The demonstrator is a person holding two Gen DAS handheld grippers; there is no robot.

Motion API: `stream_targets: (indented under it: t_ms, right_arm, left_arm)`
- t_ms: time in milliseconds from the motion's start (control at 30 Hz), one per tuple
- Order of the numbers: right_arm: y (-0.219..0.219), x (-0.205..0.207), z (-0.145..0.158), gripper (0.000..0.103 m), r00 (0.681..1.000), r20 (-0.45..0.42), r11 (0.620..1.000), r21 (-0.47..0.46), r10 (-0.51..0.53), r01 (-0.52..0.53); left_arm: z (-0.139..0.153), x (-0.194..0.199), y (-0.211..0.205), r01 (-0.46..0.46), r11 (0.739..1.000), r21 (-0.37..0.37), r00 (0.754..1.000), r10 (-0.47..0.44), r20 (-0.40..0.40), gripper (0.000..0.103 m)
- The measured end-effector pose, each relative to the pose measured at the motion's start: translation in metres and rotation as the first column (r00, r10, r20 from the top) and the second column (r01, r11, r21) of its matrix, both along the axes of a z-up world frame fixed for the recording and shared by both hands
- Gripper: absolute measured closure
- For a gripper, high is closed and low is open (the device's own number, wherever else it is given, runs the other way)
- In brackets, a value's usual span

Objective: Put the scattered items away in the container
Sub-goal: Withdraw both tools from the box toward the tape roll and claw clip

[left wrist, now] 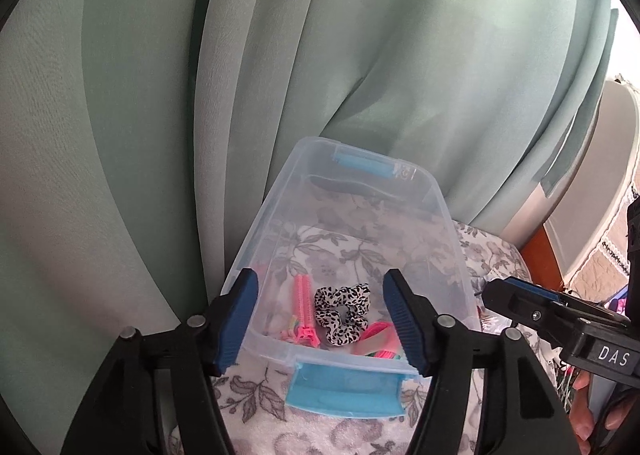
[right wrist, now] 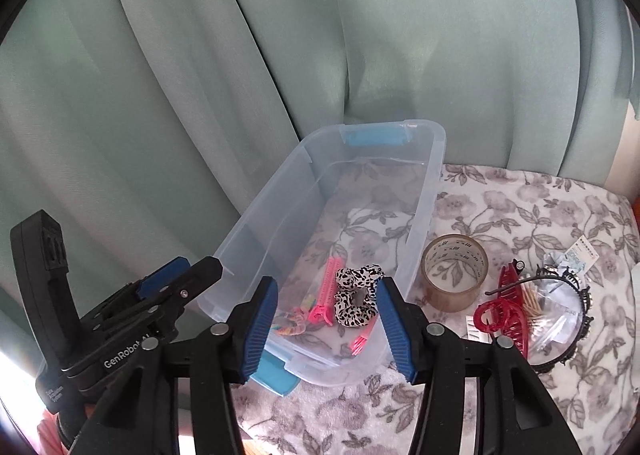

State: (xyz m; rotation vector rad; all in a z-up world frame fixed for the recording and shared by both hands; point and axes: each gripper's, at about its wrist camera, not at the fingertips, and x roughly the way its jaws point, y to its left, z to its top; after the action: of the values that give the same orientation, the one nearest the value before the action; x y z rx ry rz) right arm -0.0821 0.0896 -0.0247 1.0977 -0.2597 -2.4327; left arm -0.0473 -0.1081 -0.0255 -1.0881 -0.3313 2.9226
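A clear plastic box (left wrist: 450, 255) (right wrist: 240, 239) with blue latches stands on a floral cloth. Inside lie a leopard scrunchie (left wrist: 341, 311) (right wrist: 356, 295), pink hair clips (left wrist: 303, 305) (right wrist: 332, 275) and small colourful hair ties (right wrist: 292, 321). My left gripper (left wrist: 325, 325) is open and empty over the box's near end. My right gripper (right wrist: 328, 329) is open and empty above the same end. Right of the box lie a tape roll (right wrist: 456, 271), a red claw clip (right wrist: 506, 309), a black headband (right wrist: 576, 295) and a bag of toothpicks (right wrist: 548, 307).
A green curtain (left wrist: 280, 75) (right wrist: 280, 55) hangs right behind the box. Paper packets (right wrist: 576, 257) lie at the far right. The left gripper's body (right wrist: 120, 307) shows at the left of the right wrist view. A grey bin (left wrist: 600, 175) stands past the table's right edge.
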Motion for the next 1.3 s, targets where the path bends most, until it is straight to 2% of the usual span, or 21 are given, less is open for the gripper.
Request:
stream_targets:
  t_ms: [200, 333, 467, 533, 833, 967, 1067, 1167, 1233, 1300]
  right_arm:
    - [0.007, 0.019, 0.012, 0.029, 0.999, -0.034, 1.0, 0.001, -0.016, 0.016]
    - [0.014, 0.033, 0.02, 0.013, 0.997, -0.07, 1.0, -0.004, -0.026, 0.026]
    - [0.026, 0.046, 0.027, 0.006, 0.993, -0.111, 0.999, -0.016, -0.042, 0.04]
    - [0.034, 0.052, 0.03, 0.0, 0.991, -0.123, 0.998, -0.02, -0.054, 0.052]
    - [0.073, 0.076, 0.036, 0.0, 0.979, -0.166, 0.993, -0.037, -0.115, 0.111]
    - [0.09, 0.089, 0.039, 0.0, 0.96, -0.234, 0.988, -0.038, -0.156, 0.151]
    - [0.103, 0.098, 0.04, 0.0, 0.949, -0.256, 0.983, -0.037, -0.185, 0.182]
    - [0.118, 0.104, 0.04, 0.0, 0.935, -0.284, 0.977, -0.046, -0.213, 0.208]
    - [0.128, 0.107, 0.04, 0.0, 0.929, -0.287, 0.972, -0.047, -0.234, 0.231]
    - [0.139, 0.108, 0.039, 0.0, 0.922, -0.286, 0.964, -0.044, -0.262, 0.26]
  left_arm:
    - [0.014, 0.013, 0.01, 0.015, 1.0, -0.018, 1.0, -0.015, -0.017, 0.025]
    - [0.026, 0.026, 0.02, 0.024, 0.999, -0.044, 0.999, -0.026, -0.042, 0.025]
    - [0.037, 0.039, 0.032, 0.031, 0.997, -0.077, 0.997, -0.037, -0.072, 0.02]
    - [0.041, 0.044, 0.038, 0.033, 0.996, -0.084, 0.996, -0.039, -0.081, 0.02]
    - [0.053, 0.06, 0.07, 0.039, 0.994, -0.098, 0.994, -0.048, -0.098, 0.019]
    - [0.058, 0.068, 0.089, 0.042, 0.99, -0.138, 0.992, -0.057, -0.111, 0.018]
    - [0.06, 0.073, 0.102, 0.059, 0.987, -0.148, 0.991, -0.076, -0.114, 0.012]
    - [0.06, 0.076, 0.116, 0.084, 0.984, -0.158, 0.987, -0.104, -0.125, 0.011]
    - [0.058, 0.076, 0.124, 0.108, 0.98, -0.169, 0.983, -0.13, -0.128, 0.005]
    - [0.055, 0.075, 0.132, 0.13, 0.977, -0.169, 0.98, -0.152, -0.129, 0.004]
